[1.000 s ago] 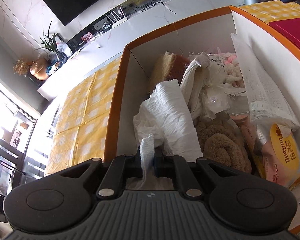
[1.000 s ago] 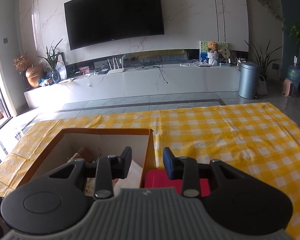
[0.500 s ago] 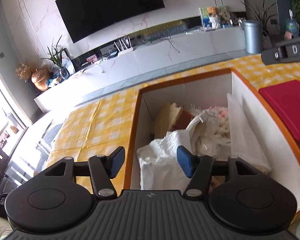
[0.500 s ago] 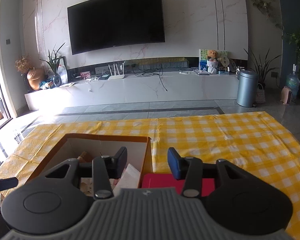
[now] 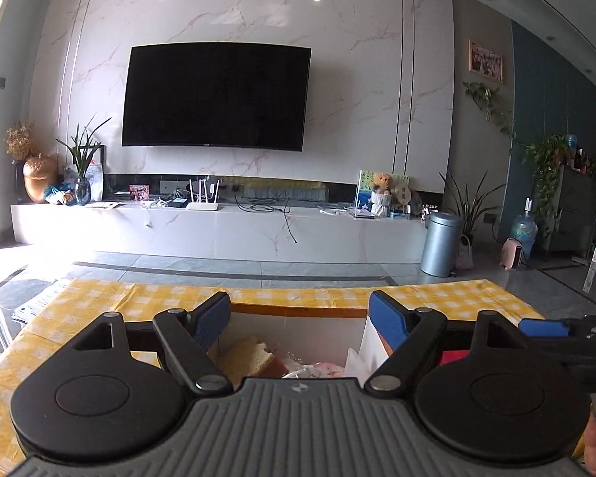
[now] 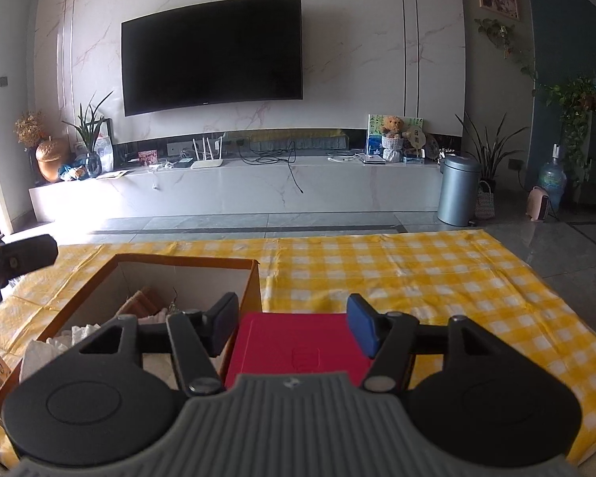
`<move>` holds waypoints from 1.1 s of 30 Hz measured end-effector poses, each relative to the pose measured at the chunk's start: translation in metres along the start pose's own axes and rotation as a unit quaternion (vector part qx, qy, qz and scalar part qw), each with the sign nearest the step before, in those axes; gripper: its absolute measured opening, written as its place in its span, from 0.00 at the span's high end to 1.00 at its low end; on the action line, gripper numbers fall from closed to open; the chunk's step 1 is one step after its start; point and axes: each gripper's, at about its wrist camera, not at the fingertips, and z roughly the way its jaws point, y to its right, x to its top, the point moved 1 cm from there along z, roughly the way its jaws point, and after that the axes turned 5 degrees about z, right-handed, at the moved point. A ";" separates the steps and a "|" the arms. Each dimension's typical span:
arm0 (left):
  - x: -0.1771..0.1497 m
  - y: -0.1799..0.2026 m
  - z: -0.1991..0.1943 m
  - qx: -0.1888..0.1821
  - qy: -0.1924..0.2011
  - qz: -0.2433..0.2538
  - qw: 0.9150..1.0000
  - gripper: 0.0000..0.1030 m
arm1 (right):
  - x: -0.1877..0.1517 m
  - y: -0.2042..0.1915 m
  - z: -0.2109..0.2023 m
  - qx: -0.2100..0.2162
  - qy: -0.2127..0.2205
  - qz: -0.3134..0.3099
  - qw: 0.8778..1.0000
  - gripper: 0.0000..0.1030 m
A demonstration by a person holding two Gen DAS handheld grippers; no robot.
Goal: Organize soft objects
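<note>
On the yellow checked tablecloth (image 6: 397, 270), the orange-rimmed box (image 6: 254, 278) is sitting at the near left, holding the soft objects (image 5: 254, 357), a red lid (image 6: 298, 346) is lying just right of it, and the left gripper (image 5: 300, 320) and right gripper (image 6: 292, 328) are both hovering above, spread wide and holding nothing.

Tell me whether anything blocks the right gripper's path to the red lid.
Nothing visible does. The right gripper hangs open above the red lid, which lies bare on the checked cloth beside the box.
</note>
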 end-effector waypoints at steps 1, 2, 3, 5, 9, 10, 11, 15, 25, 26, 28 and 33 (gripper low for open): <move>0.000 0.000 0.000 0.005 0.002 0.001 1.000 0.10 | -0.003 0.000 0.001 -0.001 -0.003 -0.003 1.000 0.41; 0.000 0.000 0.000 0.011 0.004 -0.001 1.000 0.10 | -0.006 0.000 0.001 -0.001 -0.007 -0.005 1.000 0.41; 0.000 0.000 -0.001 0.017 0.006 -0.005 1.000 0.10 | -0.008 0.000 0.003 0.000 -0.010 -0.004 1.000 0.41; -0.001 -0.001 0.000 0.022 0.005 -0.014 1.000 0.10 | -0.011 0.000 0.005 0.003 -0.014 -0.003 1.000 0.41; -0.003 -0.006 0.003 0.023 0.002 -0.028 0.999 0.10 | -0.015 -0.006 0.004 0.015 -0.008 -0.012 1.000 0.40; -0.005 -0.005 0.003 0.021 -0.001 -0.026 0.999 0.10 | -0.016 -0.008 0.003 0.018 -0.005 -0.016 1.000 0.40; -0.005 -0.004 0.005 0.019 -0.007 -0.022 1.000 0.10 | -0.016 -0.010 0.003 0.021 -0.003 -0.019 1.000 0.40; -0.010 0.000 0.008 0.022 -0.016 -0.010 1.000 0.10 | -0.020 -0.019 0.002 0.028 0.004 -0.037 0.999 0.39; -0.019 0.004 0.009 0.000 -0.027 -0.015 1.000 0.10 | -0.024 -0.023 -0.002 0.030 0.017 -0.060 0.998 0.34; -0.020 0.005 0.009 0.001 -0.028 -0.013 1.000 0.10 | -0.023 -0.023 -0.003 0.030 0.019 -0.061 0.998 0.34; -0.021 0.007 0.009 0.000 -0.029 -0.012 1.000 0.10 | -0.021 -0.022 -0.003 0.033 0.021 -0.058 0.998 0.34; -0.022 0.010 0.011 0.006 -0.028 -0.002 1.000 0.10 | -0.020 -0.021 -0.005 0.036 0.026 -0.057 0.997 0.34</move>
